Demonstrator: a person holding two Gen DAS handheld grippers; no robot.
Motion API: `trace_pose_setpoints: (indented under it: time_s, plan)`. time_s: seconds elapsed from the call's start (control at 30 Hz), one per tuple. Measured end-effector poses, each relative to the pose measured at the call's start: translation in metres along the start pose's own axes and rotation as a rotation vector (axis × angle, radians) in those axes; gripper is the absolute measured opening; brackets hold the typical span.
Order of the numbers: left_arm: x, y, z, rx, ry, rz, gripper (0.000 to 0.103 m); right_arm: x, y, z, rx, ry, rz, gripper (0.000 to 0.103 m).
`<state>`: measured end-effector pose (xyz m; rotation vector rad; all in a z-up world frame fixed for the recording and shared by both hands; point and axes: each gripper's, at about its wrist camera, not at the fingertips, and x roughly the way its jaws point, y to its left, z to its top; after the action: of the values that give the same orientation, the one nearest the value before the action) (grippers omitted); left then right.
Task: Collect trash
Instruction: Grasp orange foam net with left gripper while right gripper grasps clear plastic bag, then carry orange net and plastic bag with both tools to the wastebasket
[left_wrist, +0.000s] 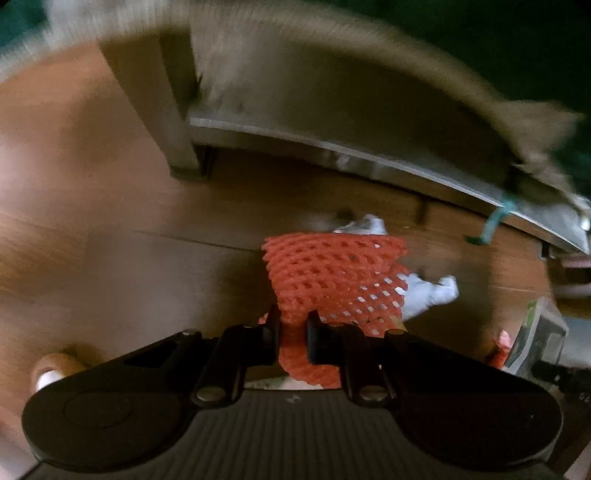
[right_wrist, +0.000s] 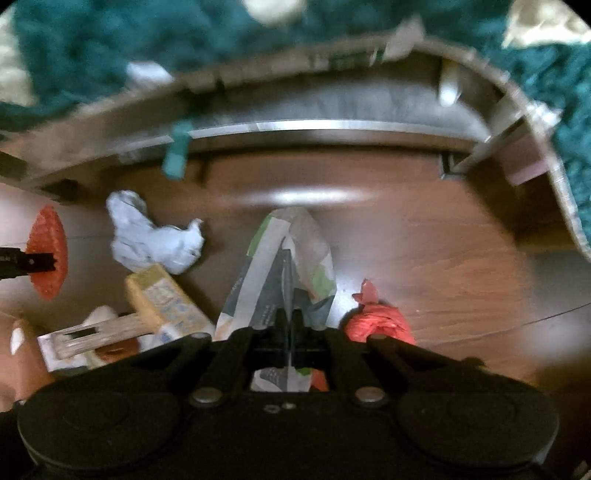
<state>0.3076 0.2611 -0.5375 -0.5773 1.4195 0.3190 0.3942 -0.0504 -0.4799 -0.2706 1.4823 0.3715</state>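
Nearby, crumpled paper (right_wrist: 155, 240), yellow carton (right_wrist: 164, 299), red bag (right_wrist: 376, 325)

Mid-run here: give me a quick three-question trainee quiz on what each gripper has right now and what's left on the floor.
1. True or false: the left gripper is shut on the red foam net.
2. What does the right gripper hold? A) crumpled white paper B) printed wrapper C) yellow carton
3. Fill in: the crumpled white paper lies on the ____ floor.

Key: 1 true; 2 B, the printed wrapper; 3 wooden.
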Motion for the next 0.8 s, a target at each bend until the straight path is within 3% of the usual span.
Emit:
trace_pose_setpoints:
  time_s: [0.33,0.8]
  plan:
    - [-0.124,-0.04,-0.035,0.083,-0.12,-0.03,0.012,-0.135,0.0,-0.036,0.024,-0.174,0.068,0.0]
    - [-0.306,-0.108,-0.115,0.219,-0.378,-0.162,0.013,-0.324,-0.005,-0.115,-0.063,-0.458,0.122,0.0]
